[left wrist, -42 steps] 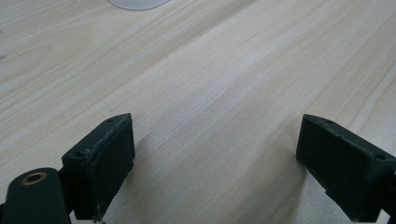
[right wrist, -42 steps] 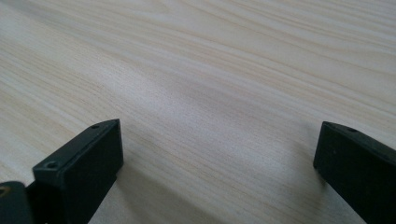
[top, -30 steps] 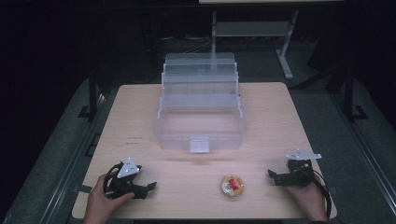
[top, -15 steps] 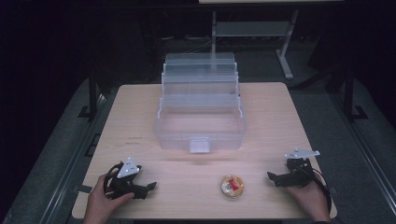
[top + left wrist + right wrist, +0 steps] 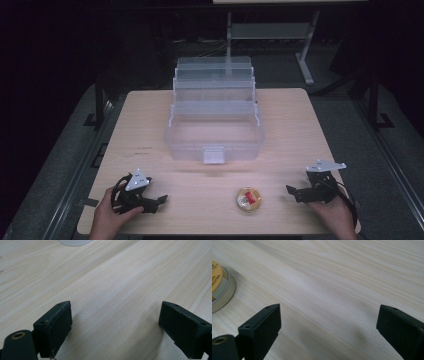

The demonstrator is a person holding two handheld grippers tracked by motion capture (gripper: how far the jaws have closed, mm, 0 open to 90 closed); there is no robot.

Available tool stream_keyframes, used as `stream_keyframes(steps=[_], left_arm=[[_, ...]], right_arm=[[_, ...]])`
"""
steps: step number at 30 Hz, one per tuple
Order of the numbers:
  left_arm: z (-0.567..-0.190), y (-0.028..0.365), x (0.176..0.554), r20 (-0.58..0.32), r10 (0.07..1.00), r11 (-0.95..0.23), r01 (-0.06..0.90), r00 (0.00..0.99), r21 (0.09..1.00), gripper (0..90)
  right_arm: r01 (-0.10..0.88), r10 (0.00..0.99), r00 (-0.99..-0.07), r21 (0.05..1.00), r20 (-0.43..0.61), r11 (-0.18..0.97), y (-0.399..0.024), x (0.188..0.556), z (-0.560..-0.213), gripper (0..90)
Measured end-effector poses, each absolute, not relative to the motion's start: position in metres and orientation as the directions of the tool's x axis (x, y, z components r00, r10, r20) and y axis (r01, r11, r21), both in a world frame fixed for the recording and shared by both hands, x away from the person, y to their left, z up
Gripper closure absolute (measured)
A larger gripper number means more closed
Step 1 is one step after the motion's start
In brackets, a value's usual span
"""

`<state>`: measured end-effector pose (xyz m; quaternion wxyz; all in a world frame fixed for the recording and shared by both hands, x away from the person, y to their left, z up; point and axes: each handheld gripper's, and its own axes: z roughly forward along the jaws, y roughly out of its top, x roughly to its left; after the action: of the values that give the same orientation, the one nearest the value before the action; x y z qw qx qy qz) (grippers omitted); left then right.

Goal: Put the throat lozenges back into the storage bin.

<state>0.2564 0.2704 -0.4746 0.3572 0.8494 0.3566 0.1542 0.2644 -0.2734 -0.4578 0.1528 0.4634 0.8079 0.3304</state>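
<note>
Nothing has visibly moved since the earlier frames; both grippers rest in the same spots on the table (image 5: 300,130). At lower left of the high view, the left gripper (image 5: 159,200) sits in a hand (image 5: 107,220), jaws spread wide and empty over bare wood. A clear box (image 5: 214,125) stands open at centre, a small round tin (image 5: 248,200) lies at lower centre, and at lower right the right gripper (image 5: 292,191) is likewise wide open, holding nothing, well apart from the tin.
</note>
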Motion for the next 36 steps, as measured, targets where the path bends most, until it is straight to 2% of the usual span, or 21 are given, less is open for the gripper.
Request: stream_keyframes(steps=[36], left_arm=[[-0.475, 0.27, 0.256, 0.008, 0.717, -0.489, 0.496, 0.697, 0.717, 10.8]], right_arm=[[0.591, 0.777, -0.627, 0.683, 0.056, 0.428, -0.237, 0.249, -0.444, 6.0]])
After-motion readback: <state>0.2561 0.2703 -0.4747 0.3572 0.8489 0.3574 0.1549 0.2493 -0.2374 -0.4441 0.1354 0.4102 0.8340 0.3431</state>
